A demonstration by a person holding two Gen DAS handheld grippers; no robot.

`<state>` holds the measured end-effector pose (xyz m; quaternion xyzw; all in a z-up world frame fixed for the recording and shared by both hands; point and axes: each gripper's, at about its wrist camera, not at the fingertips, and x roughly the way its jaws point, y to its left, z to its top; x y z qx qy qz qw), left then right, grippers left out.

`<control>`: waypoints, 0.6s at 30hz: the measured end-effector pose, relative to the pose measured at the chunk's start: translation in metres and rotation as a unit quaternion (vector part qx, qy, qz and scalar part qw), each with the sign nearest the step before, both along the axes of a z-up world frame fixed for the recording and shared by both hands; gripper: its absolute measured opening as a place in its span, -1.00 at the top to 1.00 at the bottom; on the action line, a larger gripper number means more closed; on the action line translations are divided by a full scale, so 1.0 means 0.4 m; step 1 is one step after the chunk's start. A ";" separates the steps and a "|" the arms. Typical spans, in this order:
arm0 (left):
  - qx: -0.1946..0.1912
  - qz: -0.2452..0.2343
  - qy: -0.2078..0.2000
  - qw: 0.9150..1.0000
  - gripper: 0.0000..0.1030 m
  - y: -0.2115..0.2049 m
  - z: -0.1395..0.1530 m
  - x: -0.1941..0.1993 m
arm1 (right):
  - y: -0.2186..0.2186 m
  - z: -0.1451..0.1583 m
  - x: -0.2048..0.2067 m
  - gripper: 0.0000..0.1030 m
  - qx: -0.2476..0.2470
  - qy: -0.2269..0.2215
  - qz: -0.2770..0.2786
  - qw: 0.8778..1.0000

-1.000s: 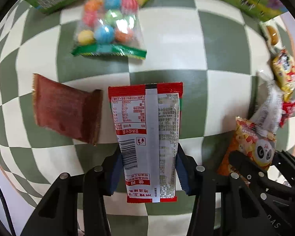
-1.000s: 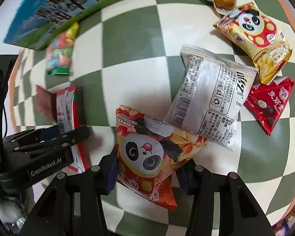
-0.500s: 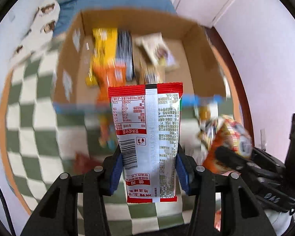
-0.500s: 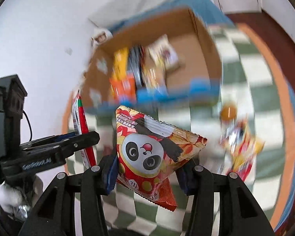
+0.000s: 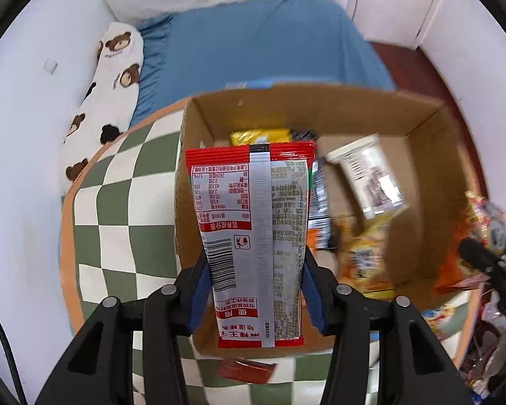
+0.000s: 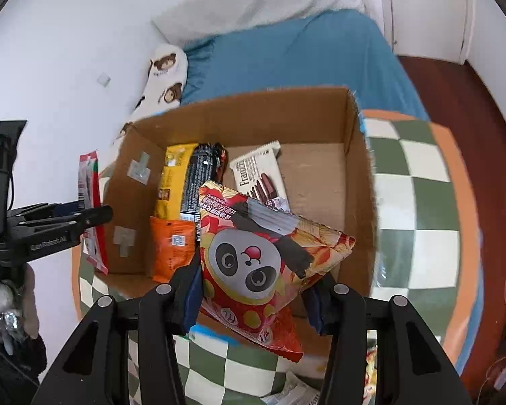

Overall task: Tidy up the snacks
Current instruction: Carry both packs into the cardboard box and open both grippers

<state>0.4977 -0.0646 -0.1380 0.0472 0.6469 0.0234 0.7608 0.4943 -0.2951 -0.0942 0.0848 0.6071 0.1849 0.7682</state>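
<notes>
Above the cardboard box (image 5: 418, 125), left gripper (image 5: 253, 283) clamped on a red and silver packet (image 5: 253, 236), barcode side facing the camera, packet held upright between the blue pads (image 5: 199, 290). Seen from the right wrist, same packet edge-on at the box's left outer wall, pinched by the black fingers.

Over the box's near edge, right gripper (image 6: 253, 290) closed on a red panda snack bag (image 6: 263, 260), bag tilted, its upper corner reaching over the box interior.

Inside the box: yellow packet (image 6: 173, 182) and black packet (image 6: 200, 182) leaning side by side along the left part, orange packet (image 6: 172, 249) lying below them, white wafer pack (image 6: 261, 177) resting near the middle; bare cardboard floor to the right.

Under the box, a green-and-white checked cloth (image 6: 418, 182) with an orange border. Just below the box's near wall in the left view, a small dark red sachet (image 5: 244, 368) lying on the cloth. Behind, a blue bed (image 6: 300, 54) with a bear-print pillow (image 5: 114, 77) against the white wall.
</notes>
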 end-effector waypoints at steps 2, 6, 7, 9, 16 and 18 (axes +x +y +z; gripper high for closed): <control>-0.002 0.006 0.027 1.000 0.11 0.015 -0.058 0.014 | 0.013 -0.042 0.014 -0.02 -0.012 0.015 0.008 1.000; 0.011 0.025 0.061 0.998 0.07 0.042 -0.154 0.017 | 0.038 -0.121 0.020 -0.42 -0.044 0.049 0.030 0.997; 0.000 0.034 0.065 0.997 0.07 0.049 -0.165 0.014 | 0.041 -0.143 0.022 -0.86 -0.052 0.060 0.032 0.996; -0.017 0.049 0.066 0.996 -0.09 0.060 -0.179 0.012 | 0.044 -0.159 0.017 -0.92 -0.061 0.060 0.035 0.996; -0.045 0.050 0.043 0.997 -0.65 0.049 -0.174 -0.008 | 0.037 -0.185 0.006 -0.92 -0.070 0.064 0.017 0.995; -0.035 0.049 0.025 0.998 -0.66 0.037 -0.156 -0.021 | 0.035 -0.179 -0.001 -0.92 -0.073 0.060 0.013 0.995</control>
